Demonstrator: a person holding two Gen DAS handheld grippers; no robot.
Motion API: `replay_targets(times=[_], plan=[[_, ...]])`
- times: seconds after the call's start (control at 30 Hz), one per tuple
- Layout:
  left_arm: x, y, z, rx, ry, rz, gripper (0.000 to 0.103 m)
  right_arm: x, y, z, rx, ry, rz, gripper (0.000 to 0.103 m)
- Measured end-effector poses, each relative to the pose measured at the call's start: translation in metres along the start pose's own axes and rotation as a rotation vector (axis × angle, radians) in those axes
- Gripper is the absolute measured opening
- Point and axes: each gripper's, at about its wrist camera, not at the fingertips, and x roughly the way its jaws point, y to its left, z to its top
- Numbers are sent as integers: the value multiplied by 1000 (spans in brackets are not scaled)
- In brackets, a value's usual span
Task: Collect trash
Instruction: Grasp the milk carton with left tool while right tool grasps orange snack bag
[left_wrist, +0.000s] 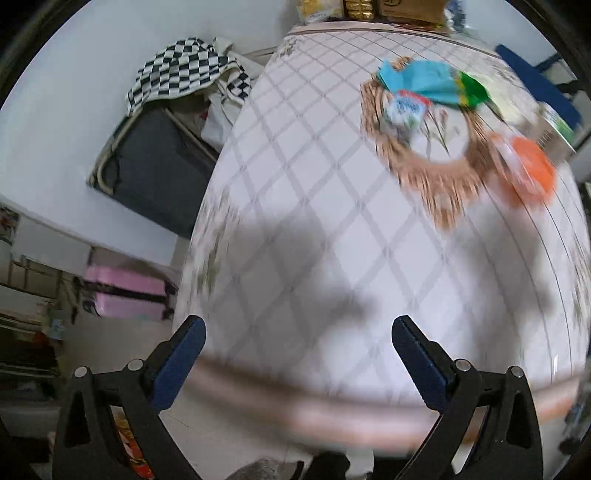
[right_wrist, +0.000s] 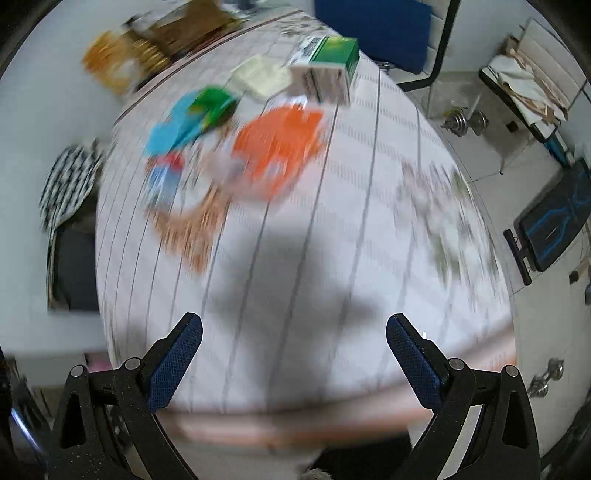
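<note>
Trash lies at the far side of a table with a white checked cloth (left_wrist: 314, 206). I see a blue and green wrapper (left_wrist: 432, 83), a small blue and white packet (left_wrist: 406, 109) and an orange wrapper (left_wrist: 530, 168). The right wrist view shows the same blue and green wrapper (right_wrist: 192, 114), small packet (right_wrist: 164, 179), orange wrapper (right_wrist: 277, 147), plus a green and white box (right_wrist: 327, 68) and a cream pad (right_wrist: 260, 77). My left gripper (left_wrist: 299, 325) is open and empty above the near table edge. My right gripper (right_wrist: 293, 323) is open and empty there too. Both views are blurred.
A brown printed wreath (left_wrist: 432, 166) marks the cloth. Snack packs and a cardboard box (left_wrist: 406, 9) stand at the far edge. A checkered cloth (left_wrist: 181, 70) and dark case (left_wrist: 155, 166) are left of the table. A blue chair (right_wrist: 373, 26) and dumbbells (right_wrist: 465, 120) are right.
</note>
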Motion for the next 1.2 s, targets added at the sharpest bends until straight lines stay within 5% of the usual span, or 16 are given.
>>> replay_targets(times=[0.23,0.4,0.6,0.8,0.87,0.93,0.97,1.2], plan=[[43,-47,126,15,28,73,103,80,7,135,275,86,29,101],[69,-69,171,58,57,23,103,141,32,172,268,163,-32,101],[101,-95,198,153,103,-33,103,178,45,169,173,236,-122,100],[123,-119,208,232,139,-97,102,165,43,154,33,195,-146,76],[130,-123,211,246,143,-102,88,161,38,150,19,197,-136,69],[130,-122,213,233,140,-130,57,159,36,148,9,199,-133,66],[129,-121,214,226,133,-139,52,158,34,148,5,197,-126,63],[101,-121,182,203,84,-127,51,145,30,136,-50,170,-107,44]])
